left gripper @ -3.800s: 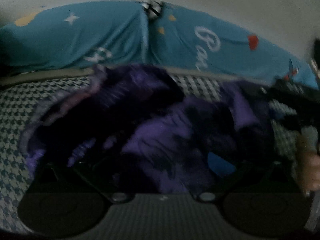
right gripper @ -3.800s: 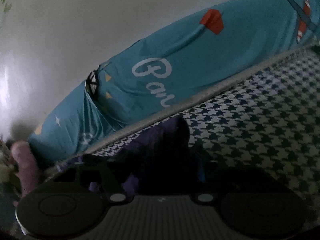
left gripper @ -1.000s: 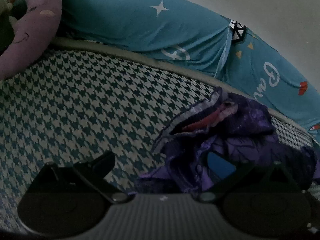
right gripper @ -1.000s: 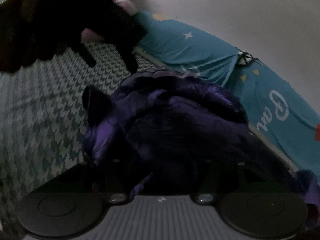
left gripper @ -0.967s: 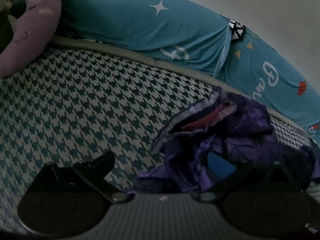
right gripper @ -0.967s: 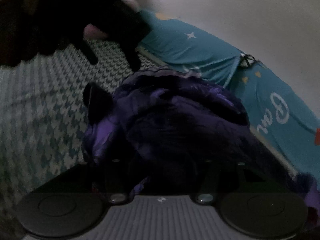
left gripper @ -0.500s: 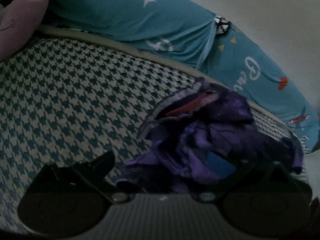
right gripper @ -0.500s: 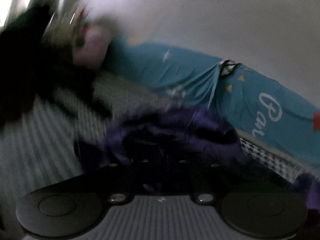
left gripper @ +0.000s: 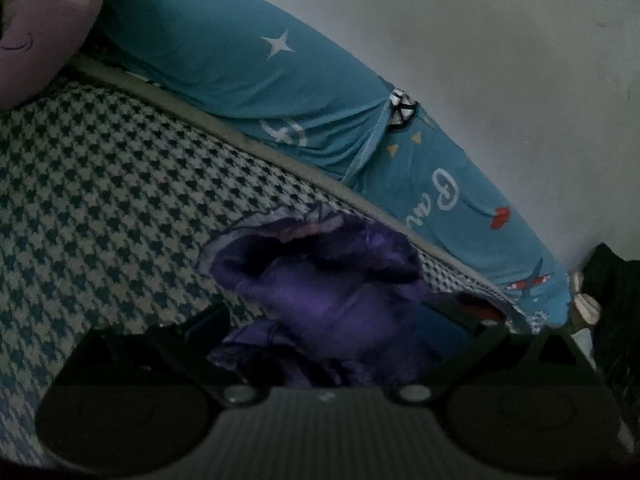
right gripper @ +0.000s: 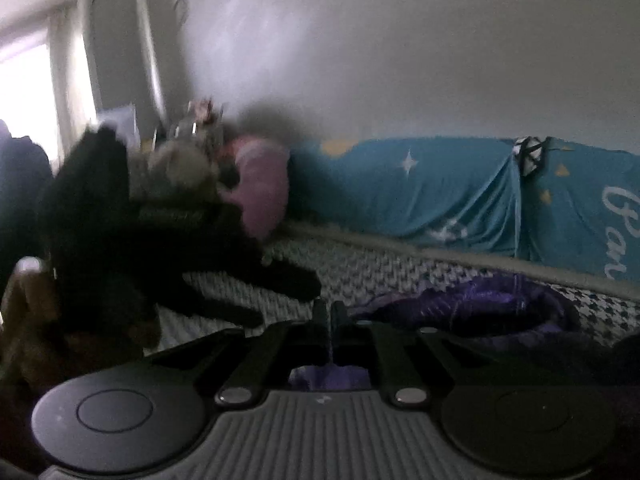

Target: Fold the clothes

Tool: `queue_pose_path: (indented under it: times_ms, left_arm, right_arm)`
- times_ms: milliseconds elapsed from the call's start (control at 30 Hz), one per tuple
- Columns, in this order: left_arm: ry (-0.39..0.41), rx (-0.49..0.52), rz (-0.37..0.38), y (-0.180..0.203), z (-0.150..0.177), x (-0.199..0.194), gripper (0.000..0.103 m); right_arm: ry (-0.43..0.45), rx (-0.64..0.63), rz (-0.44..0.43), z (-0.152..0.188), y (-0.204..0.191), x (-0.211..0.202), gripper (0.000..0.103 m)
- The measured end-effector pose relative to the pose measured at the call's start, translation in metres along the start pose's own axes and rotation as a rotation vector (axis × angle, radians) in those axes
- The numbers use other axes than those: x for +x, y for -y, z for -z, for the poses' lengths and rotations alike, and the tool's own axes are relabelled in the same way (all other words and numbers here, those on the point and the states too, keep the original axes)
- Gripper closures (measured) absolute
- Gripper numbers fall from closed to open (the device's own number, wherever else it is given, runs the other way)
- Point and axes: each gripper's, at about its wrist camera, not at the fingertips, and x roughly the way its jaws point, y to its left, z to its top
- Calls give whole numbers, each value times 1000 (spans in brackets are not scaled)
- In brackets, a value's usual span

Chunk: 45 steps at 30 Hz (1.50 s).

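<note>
A crumpled purple garment [left gripper: 320, 292] lies on the houndstooth bed sheet [left gripper: 100, 184] near the teal cover. My left gripper [left gripper: 330, 316] is open, its fingers spread wide on either side of the garment's near folds, which bulge up between them. In the right wrist view the garment [right gripper: 472, 304] stretches out to the right. My right gripper [right gripper: 330, 310] is shut on a thin edge of that purple cloth, and more of it hangs under the fingers. A dark blurred shape [right gripper: 160, 260] to the left in that view looks like the other gripper and a sleeve.
A long teal cover [left gripper: 280, 92] with stars and white lettering runs along the pale wall behind the bed. A purple plush [left gripper: 36, 32] lies at the upper left, seen pink [right gripper: 260, 184] from the right wrist. A bright window is at the far left.
The right gripper has shut on the garment's edge, risen and rolled level, so its view now shows wall and window. The left gripper has lifted and turned; the garment's folds have shifted between its fingers.
</note>
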Motion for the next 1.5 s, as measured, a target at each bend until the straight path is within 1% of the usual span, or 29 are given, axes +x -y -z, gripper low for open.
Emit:
queue_pose_path:
  times_ms: [67,133,233,367,433,500,533,633,733,767,833,967,1067,1133,1333,1367,1400,1433,1467,1500]
  left_arm:
    - [-22,-19,-11,-5,1,6,0]
    - [-37,-31,-20,-10,2,12,0]
    - [-61,-41,-33,-14,4,17,0]
    - [-119,-83,-14,-20,13,26,0]
    - [-147,-92,-8,-18,19,33,0]
    - [-173,-97,-2,-16,25,39,0]
    - [-182,-97,1,-14,28,41,0]
    - [-194,-101,28,-10,34,44,0]
    - [-193,-118,64,-5,36,48,0]
    - [-193,-124,69,-3,36,51,0]
    - [-192,-135,81,1,37,56,0]
    - [-209,-177,85,4,41,72,0]
    - [-219,-189,77,7,44,84,0]
    - [-223,-192,67,10,46,92,0]
    - [-185,-196,30,15,47,102,1]
    - [-170,-190,28,16,47,101,3]
    - [-155,-178,23,18,46,99,7]
    - [-141,-159,9,20,46,98,10]
    - [-133,-147,-7,21,45,97,16]
    - [-129,-139,-22,21,45,96,24]
  right_arm:
    - [-7,-2,17,1,4,-4,89]
    - [-5,0,44,2,11,-10,86]
    - [1,24,94,2,25,-19,84]
    - [4,31,156,3,36,-27,83]
    - [0,38,186,2,42,-30,81]
    - [-12,35,202,4,48,-34,76]
    - [-19,30,214,5,50,-34,70]
    - [-59,5,210,8,59,-37,61]
    - [-102,-40,199,17,64,-40,54]
    - [-115,-62,193,20,64,-41,49]
    - [-143,-113,193,28,61,-41,43]
    - [-189,-214,190,42,51,-38,40]
    - [-211,-286,194,52,44,-35,37]
    - [-221,-314,198,58,40,-31,37]
    - [-237,-388,212,68,31,-17,37]
    - [-240,-394,216,69,30,-15,40]
    - [-242,-394,217,69,30,-14,44]
    - [-244,-384,221,69,31,-12,54]
    - [-246,-370,227,68,33,-11,69]
    - [-248,-357,232,67,34,-9,78]
